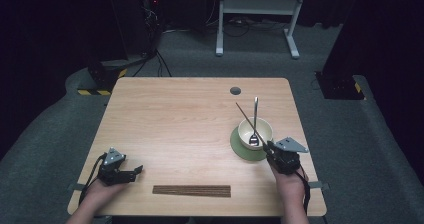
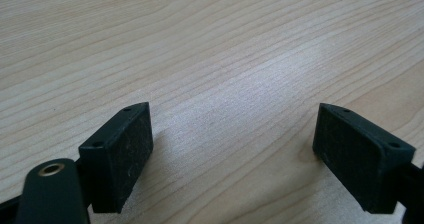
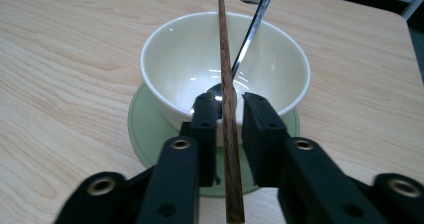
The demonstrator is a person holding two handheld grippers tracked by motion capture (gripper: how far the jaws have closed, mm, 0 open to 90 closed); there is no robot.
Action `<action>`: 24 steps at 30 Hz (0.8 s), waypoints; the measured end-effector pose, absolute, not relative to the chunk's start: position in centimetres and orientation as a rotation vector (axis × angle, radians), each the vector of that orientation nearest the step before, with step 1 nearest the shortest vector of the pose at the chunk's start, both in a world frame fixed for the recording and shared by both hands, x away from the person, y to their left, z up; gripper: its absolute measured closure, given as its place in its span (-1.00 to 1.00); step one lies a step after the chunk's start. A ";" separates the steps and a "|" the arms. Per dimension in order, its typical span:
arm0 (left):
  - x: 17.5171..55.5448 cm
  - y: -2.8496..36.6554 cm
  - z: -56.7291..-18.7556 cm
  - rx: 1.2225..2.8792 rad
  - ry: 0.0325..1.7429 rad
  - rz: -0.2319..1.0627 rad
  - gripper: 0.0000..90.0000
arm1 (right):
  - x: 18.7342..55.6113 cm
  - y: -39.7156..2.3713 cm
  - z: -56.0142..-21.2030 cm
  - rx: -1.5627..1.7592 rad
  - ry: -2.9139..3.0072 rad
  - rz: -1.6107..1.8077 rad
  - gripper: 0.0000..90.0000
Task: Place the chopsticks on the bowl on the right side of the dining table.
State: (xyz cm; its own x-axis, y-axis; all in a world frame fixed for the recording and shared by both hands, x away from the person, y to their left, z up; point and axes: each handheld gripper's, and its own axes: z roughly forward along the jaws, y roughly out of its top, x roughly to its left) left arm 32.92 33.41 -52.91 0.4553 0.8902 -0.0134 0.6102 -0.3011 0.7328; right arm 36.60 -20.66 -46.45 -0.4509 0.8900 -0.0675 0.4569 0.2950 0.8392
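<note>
chopstick being set across the bowl — release under way

the right gripper [image 3: 230, 119] sits at the near rim of the white bowl [image 3: 170, 59], which stands on a green saucer [image 3: 145, 129] at the right side of the tabletop [image 1: 175, 129]. a brown chopstick [image 3: 225, 59] runs between its fingers [image 3: 205, 129] and slants up over the bowl toward the far rim. in the right gripper view there is a clear gap between the stick and the right-hand finger, while it lies close against the left-hand one; the fingers look released rather than clenched, so the stick seems to rest on the bowl rim by its own weight. a metal spoon [image 3: 250, 39] already leans in the bowl, its handle crossing the chopstick.

by my reading the step in hand is letting go of the chopstick. the next move calls for drawing the gripper straight back — without brushing the stick, which could roll off the rim.

the left gripper [image 1: 120, 171] rests at the near left of the tabletop, its fingers [image 2: 120, 154] spread wide with nothing between them. a dark strip [image 1: 191, 190], perhaps a chopstick rest or mat, lies along the near edge.

no brand, label or writing can be read anywhere.
</note>
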 end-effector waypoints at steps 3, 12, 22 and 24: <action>32.9 33.4 -52.9 2.030 1.248 0.532 -0.64 | 36.2 -20.4 -45.8 1.186 2.016 1.092 0.47; 32.9 33.4 -52.9 2.030 1.246 0.529 -0.65 | 34.4 -16.1 -45.0 1.017 2.124 1.147 0.40; 32.9 33.4 -52.9 2.034 1.242 0.529 -0.65 | 32.6 -11.3 -46.9 0.926 2.273 1.152 0.36; 32.9 33.4 -52.9 2.033 1.243 0.529 -0.65 | 32.0 -10.6 -47.4 0.903 2.301 1.153 0.36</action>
